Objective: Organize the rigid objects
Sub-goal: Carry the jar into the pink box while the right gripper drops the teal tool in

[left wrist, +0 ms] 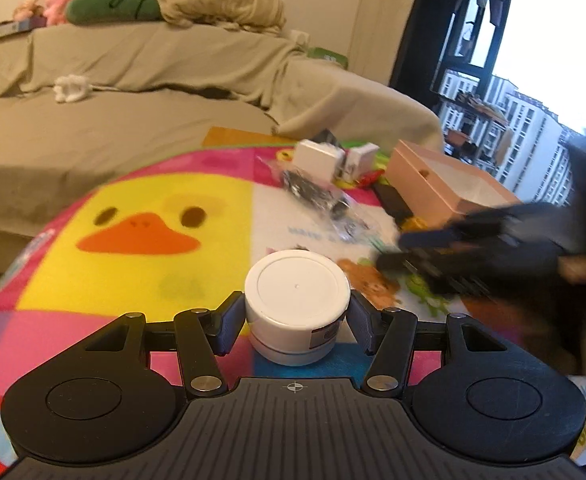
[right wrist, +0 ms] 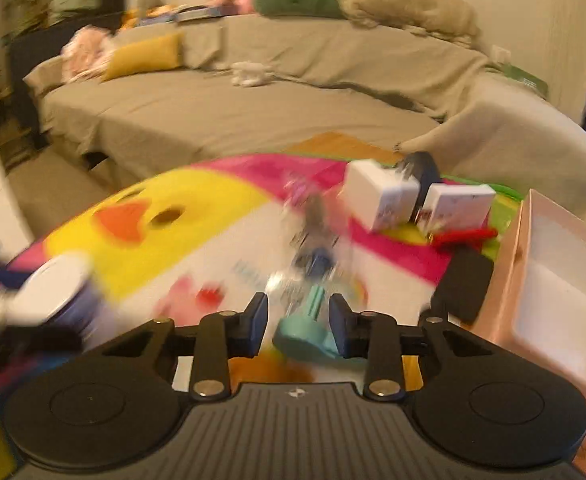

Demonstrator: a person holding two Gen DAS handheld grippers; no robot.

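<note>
White jar (left wrist: 297, 300) pinched in left gripper (left wrist: 293, 320), teal tool (right wrist: 307, 328) between right gripper (right wrist: 298, 322) pads, grip unclear

A home living room: draped sofa (left wrist: 153, 60), plush toys (left wrist: 105, 4), colourful duck play mat (left wrist: 133, 220).

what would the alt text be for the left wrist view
The left gripper clamps a white lidded jar above a colourful duck-print mat. Beyond lie white boxes, an open pink box and a beige-covered sofa; the blurred right gripper enters from the right.
</note>
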